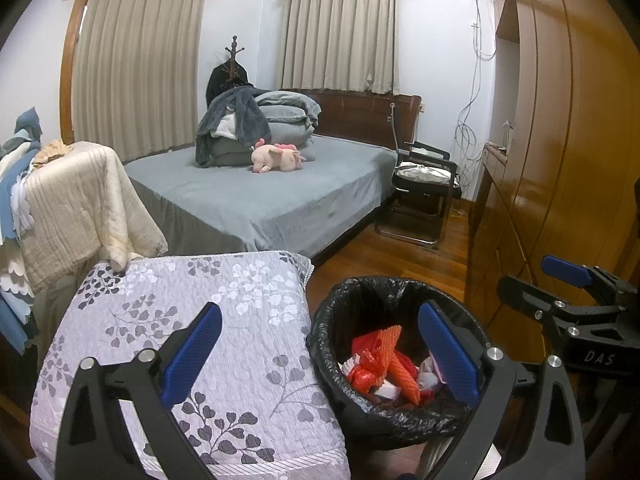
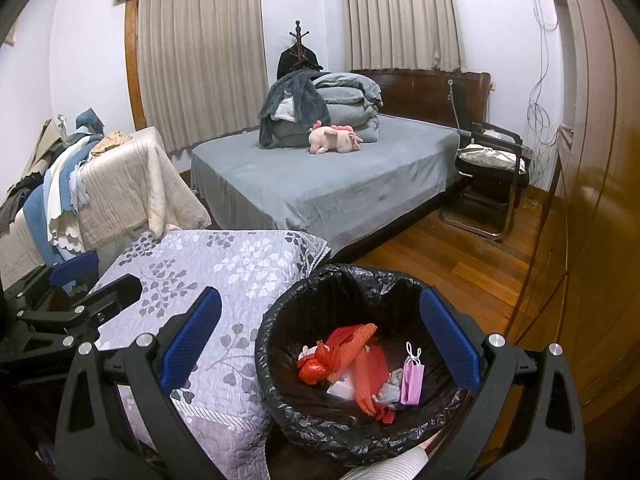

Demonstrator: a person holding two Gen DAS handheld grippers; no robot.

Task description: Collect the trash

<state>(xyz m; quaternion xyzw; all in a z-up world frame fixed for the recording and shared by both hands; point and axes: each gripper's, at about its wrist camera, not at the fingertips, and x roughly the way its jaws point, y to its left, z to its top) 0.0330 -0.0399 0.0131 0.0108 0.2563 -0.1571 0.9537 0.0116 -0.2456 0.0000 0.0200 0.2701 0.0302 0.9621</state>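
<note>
So we've got both grippers hanging over the bin (image 2: 360,364), which sits on the wood floor (image 2: 452,264) just right of a leaf-print quilt (image 2: 224,280). It's lined with a black bag (image 1: 360,412), crinkled over the rim.

Our left gripper (image 1: 320,354) is spread wide with nothing in it, one blue pad over the quilt and the other over the bin's right side. Our right gripper (image 2: 320,344) is the same story: wide apart, empty, straddling the bin's left rim and its right edge.

Inside the bin: a red bag (image 2: 316,368), orange mesh (image 2: 360,360), a small pink bag (image 2: 412,378) with white handles on the right, plus some whitish scraps, maybe paper, hard to say from here.

Further back there's the grey bed (image 2: 328,184) with a pink plush (image 2: 336,140) and a pile of bedding (image 2: 320,108), a chair (image 2: 492,168) to the right, and a wardrobe (image 1: 560,140) along the right wall.
</note>
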